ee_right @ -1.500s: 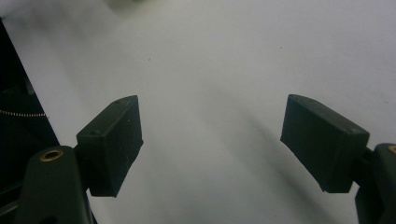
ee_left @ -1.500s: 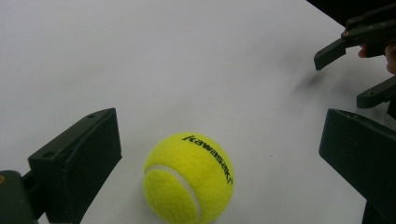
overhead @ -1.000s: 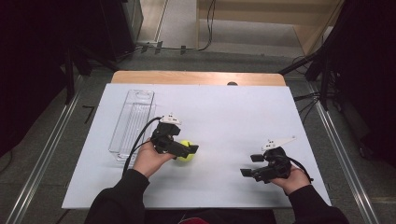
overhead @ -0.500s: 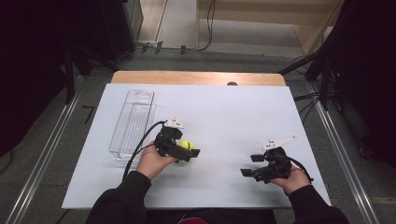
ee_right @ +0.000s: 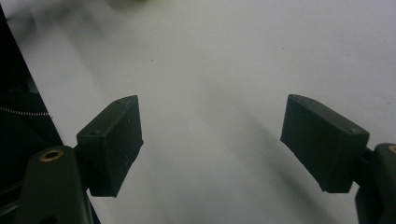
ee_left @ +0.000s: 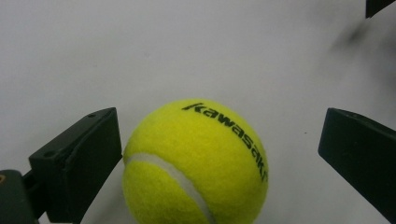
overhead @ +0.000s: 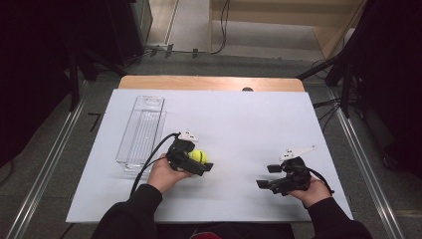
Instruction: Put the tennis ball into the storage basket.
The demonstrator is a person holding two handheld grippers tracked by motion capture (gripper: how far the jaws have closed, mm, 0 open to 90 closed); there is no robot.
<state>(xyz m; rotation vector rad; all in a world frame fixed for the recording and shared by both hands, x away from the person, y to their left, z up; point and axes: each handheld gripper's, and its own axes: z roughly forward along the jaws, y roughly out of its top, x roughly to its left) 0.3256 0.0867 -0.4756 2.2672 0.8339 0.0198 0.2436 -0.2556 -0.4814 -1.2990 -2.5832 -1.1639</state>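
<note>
A yellow tennis ball (overhead: 199, 156) with black lettering rests on the white table sheet (overhead: 239, 114), left of the middle. My left gripper (overhead: 201, 159) is open around it. In the left gripper view the ball (ee_left: 196, 163) sits between the two jaws of the left gripper (ee_left: 218, 126), close against the left jaw and well apart from the right one. My right gripper (overhead: 267, 176) is held low over the sheet at the front right. Its jaws stand wide open, with only bare sheet between them in the right gripper view (ee_right: 212, 112).
A long clear plastic tray (overhead: 142, 130) lies lengthwise on the left part of the sheet, just left of my left hand. The wooden table edge (overhead: 209, 82) runs along the back. Metal rails and dark floor flank the table.
My left gripper has slid a little to the right so its jaws now straddle the ball. The ball has barely shifted. The right gripper has stayed put.
</note>
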